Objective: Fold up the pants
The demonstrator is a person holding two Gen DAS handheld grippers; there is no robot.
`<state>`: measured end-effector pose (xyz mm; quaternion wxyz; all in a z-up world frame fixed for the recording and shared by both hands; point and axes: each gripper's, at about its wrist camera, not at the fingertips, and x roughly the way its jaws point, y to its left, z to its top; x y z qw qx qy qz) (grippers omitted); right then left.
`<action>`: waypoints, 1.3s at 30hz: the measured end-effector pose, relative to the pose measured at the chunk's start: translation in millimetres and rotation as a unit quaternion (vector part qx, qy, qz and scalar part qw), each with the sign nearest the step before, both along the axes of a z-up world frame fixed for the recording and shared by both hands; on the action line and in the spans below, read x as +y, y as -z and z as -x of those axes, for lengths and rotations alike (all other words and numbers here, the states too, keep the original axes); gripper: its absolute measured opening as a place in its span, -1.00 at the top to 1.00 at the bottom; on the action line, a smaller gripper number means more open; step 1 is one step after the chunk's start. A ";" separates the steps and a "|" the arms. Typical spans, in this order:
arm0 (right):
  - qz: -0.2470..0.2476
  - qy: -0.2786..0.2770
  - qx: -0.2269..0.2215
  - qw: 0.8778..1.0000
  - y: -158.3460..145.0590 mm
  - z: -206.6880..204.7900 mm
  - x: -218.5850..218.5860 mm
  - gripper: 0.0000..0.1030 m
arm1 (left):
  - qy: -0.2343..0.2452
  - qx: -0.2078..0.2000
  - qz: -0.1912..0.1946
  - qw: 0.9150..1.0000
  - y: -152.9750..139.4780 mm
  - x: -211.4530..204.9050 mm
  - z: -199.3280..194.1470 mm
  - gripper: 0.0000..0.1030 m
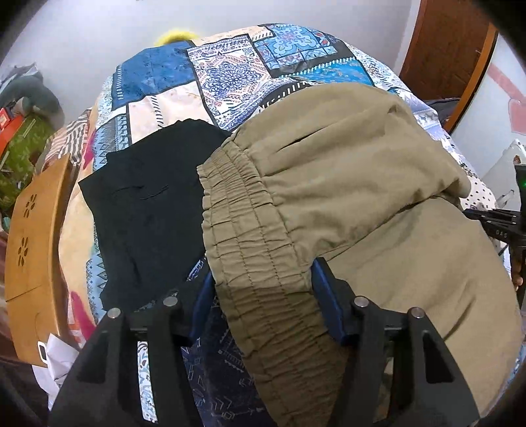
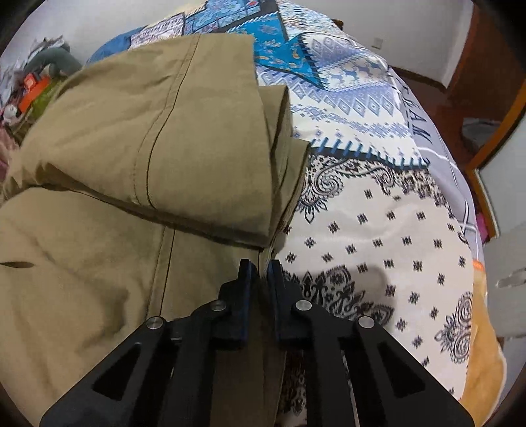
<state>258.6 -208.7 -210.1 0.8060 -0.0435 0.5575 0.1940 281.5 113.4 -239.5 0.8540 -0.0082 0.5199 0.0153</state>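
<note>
Khaki pants [image 1: 345, 170] on patterned bedspread [image 2: 378, 203], left tool [image 1: 263, 295] gripping bunched waistband [image 1: 250, 230], right tool [image 2: 261, 272] pinching hem edge.

Patterned bedspread [image 1: 230, 75] – pale wall [image 1: 98, 29] – wooden door [image 1: 450, 49].

I see a patterned bedspread [image 1: 230, 78] beneath and beyond my tongs, a black garment [image 1: 148, 210] ahead-left of the left tongs, and a wooden door [image 1: 450, 42] far ahead-right.

The bedsheet [image 2: 378, 138] carries dark capital letters near its right edge that seem to read "DREAM", partly cut off, and no other writing is legible.
</note>
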 end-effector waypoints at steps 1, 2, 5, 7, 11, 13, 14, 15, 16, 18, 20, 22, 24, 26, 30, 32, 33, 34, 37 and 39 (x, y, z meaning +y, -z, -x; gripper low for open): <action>-0.013 0.001 -0.001 1.000 -4.1 1.2 -4.3 0.65 | 0.002 0.003 0.001 1.000 -2.3 0.7 -0.9 -0.16; -0.028 0.004 -0.007 1.000 -10.6 3.7 -9.5 0.47 | 0.002 0.004 0.003 1.000 -3.5 0.4 -1.0 -0.16; -0.051 0.011 -0.042 0.998 -27.8 5.8 -17.5 0.09 | 0.000 0.004 0.017 1.000 -8.2 5.4 -4.9 -0.24; -0.058 0.015 -0.062 0.996 -35.8 -0.4 -18.9 -0.01 | -0.013 0.005 0.027 1.000 -8.8 10.8 -10.7 -0.44; -0.070 0.020 -0.055 0.996 -34.8 -25.1 -10.9 -0.05 | -0.035 0.016 0.081 0.996 -4.6 23.8 -24.8 -0.53; -0.071 0.011 -0.044 0.996 -25.7 -38.7 -1.6 -0.05 | -0.047 0.028 0.106 0.993 2.4 30.5 -33.9 -0.64; -0.068 0.005 -0.041 0.997 -21.0 -40.7 2.3 -0.05 | -0.051 0.033 0.111 0.992 5.8 31.5 -37.0 -0.64; -0.065 -0.001 -0.040 0.997 -20.5 -36.6 7.1 -0.04 | -0.054 0.042 0.121 0.990 10.8 33.6 -41.9 -0.64; -0.063 -0.006 -0.038 0.997 -19.8 -34.6 11.8 -0.04 | -0.055 0.045 0.127 0.989 13.3 34.3 -43.2 -0.64; -0.072 -0.019 -0.035 0.997 -22.9 -27.7 18.7 0.18 | -0.054 0.048 0.139 0.988 16.9 34.5 -46.9 -0.64; -0.072 -0.026 -0.033 0.997 -22.9 -29.0 23.7 0.44 | -0.043 0.046 0.135 0.989 17.8 31.4 -48.8 -0.65; -0.063 -0.038 -0.045 0.996 -23.8 -31.5 28.3 0.74 | -0.033 0.038 0.118 0.992 16.6 27.2 -50.4 -0.64; -0.058 -0.046 -0.058 0.996 -27.6 -34.2 32.0 0.76 | -0.029 0.021 0.090 0.995 12.6 23.5 -48.8 -0.46; -0.042 -0.056 -0.086 0.994 -36.0 -34.5 37.6 0.80 | -0.029 0.001 0.051 0.998 7.4 21.1 -46.0 -0.29; -0.013 -0.062 -0.148 0.987 -60.7 -44.0 47.3 0.83 | -0.039 -0.031 -0.050 0.997 7.6 9.6 -41.3 -0.21; -0.024 -0.049 -0.139 0.989 -61.9 -60.3 48.8 0.83 | -0.038 -0.033 -0.066 0.997 13.9 7.1 -40.4 -0.22; -0.023 -0.045 -0.136 0.989 -59.3 -65.9 50.5 0.83 | -0.039 -0.034 -0.070 0.996 16.0 7.0 -39.9 -0.22; -0.017 -0.042 -0.134 0.990 -54.4 -70.3 53.6 0.83 | -0.040 -0.033 -0.070 0.996 16.9 7.7 -40.2 -0.22; 0.017 -0.049 -0.104 0.993 -19.7 -84.0 65.0 0.83 | -0.039 -0.026 -0.057 0.997 18.3 12.5 -42.3 -0.27; 0.025 -0.051 -0.100 0.993 -9.5 -83.8 68.9 0.83 | -0.035 -0.021 -0.039 0.998 17.1 18.8 -44.5 -0.30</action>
